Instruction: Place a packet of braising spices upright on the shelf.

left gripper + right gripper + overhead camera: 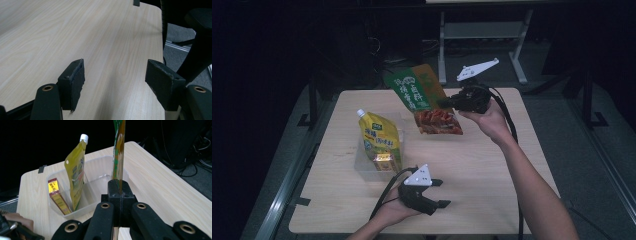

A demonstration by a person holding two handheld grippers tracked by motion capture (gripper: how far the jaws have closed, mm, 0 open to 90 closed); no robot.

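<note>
Right claw [447, 101] pinches the green snack packet [424, 97] thin by its edge; it looks light, floppy, crinkly. Left claw [439, 192] idles wide open, empty.

A clear bin [362, 167] is set on the table [492, 165], left of centre. A spouted pouch [379, 135] and a small box [384, 161] are stood inside it (box at the near side). A flat packet [424, 100] is held above the table, right of the bin, well apart.

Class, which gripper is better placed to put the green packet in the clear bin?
Right. The right gripper is shut on the green packet above the table, near the clear bin; the left gripper is open, holding nothing.
</note>
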